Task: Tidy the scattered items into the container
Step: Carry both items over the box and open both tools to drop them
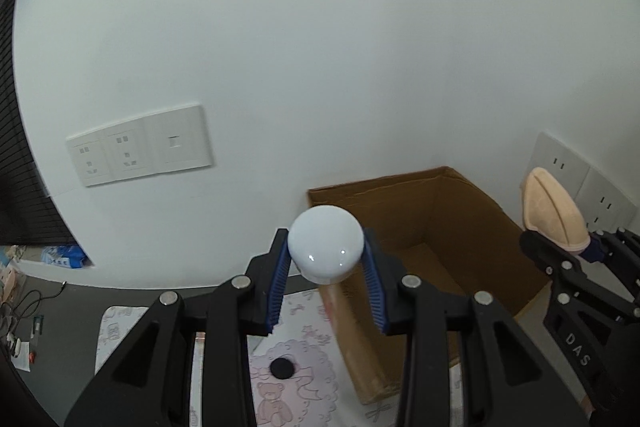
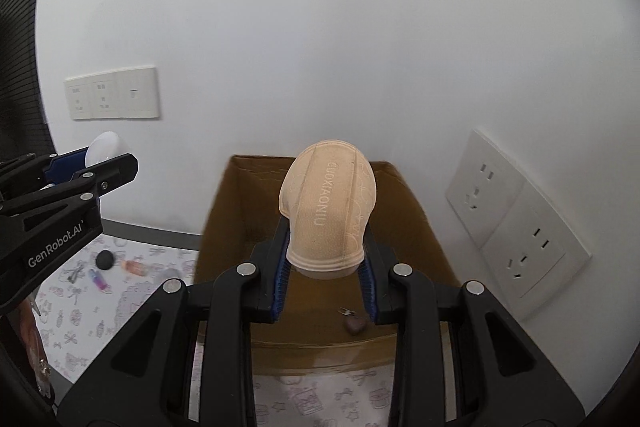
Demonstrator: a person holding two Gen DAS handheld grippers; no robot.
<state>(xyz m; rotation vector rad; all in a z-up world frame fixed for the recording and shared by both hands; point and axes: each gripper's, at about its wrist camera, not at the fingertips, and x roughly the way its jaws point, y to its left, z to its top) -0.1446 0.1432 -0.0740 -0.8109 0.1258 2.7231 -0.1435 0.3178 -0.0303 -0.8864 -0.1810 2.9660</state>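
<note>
The left gripper [image 1: 326,259] is clamped on a round white light bulb [image 1: 326,249], held just beside the near left corner of the open brown cardboard box [image 1: 436,227]. The right gripper [image 2: 326,267] grips a beige padded shoe insole [image 2: 330,211] above the box's [image 2: 228,227] opening. A small black disc [image 2: 105,259] lies on the patterned mat [image 2: 80,307] left of the box.

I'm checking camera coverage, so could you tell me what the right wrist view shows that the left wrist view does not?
Only the right wrist view shows the small dark item inside the cardboard box, plus a purple item on the mat. Only the left wrist view shows floor clutter at far left. Both show the box, the black disc, the white ball in the left gripper and the beige pad in the right gripper.
</note>
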